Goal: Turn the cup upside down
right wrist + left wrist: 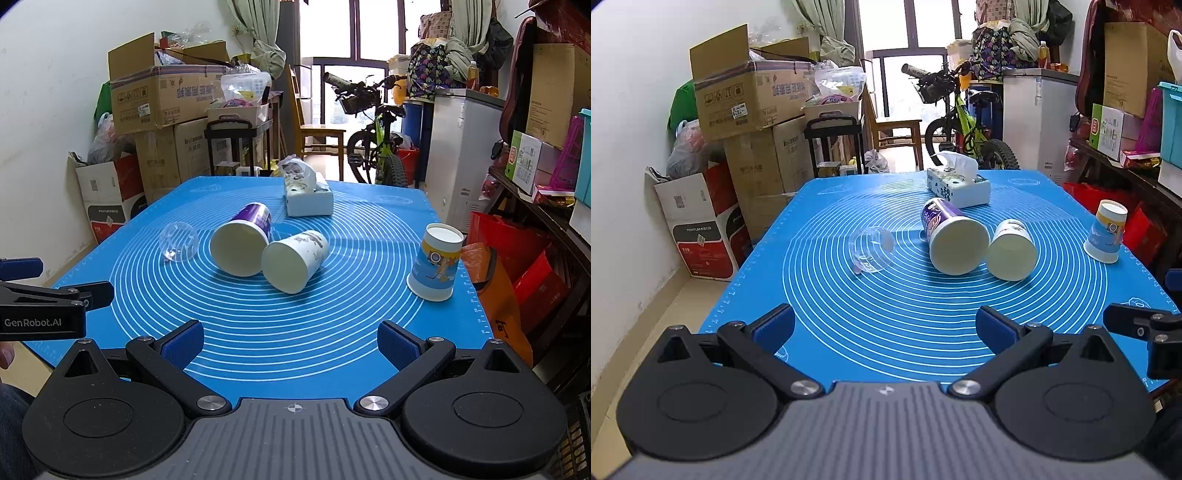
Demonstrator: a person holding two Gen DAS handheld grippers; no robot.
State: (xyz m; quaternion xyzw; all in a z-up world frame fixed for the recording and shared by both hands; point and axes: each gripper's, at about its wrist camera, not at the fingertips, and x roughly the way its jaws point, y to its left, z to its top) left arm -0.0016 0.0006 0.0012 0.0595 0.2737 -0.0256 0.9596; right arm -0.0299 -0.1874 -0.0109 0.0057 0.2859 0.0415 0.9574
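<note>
i see both claws, left gripper point(884, 326) and right gripper point(290, 341), spread wide and holding nothing; the purple cup point(242, 245) lies tipped at 12 o'clock, touching the white cup point(293, 260).

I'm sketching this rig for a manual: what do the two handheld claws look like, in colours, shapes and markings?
Both look alike: the left claw and right claw have black angular linkage arms with silver pivot screws, round black discs on either side, a ribbed grey body with a small crosshair mark, and blue pads on the fingertips. White "GenRobot.AI" lettering shows on the left one's side in the right wrist view. No cables visible.
</note>
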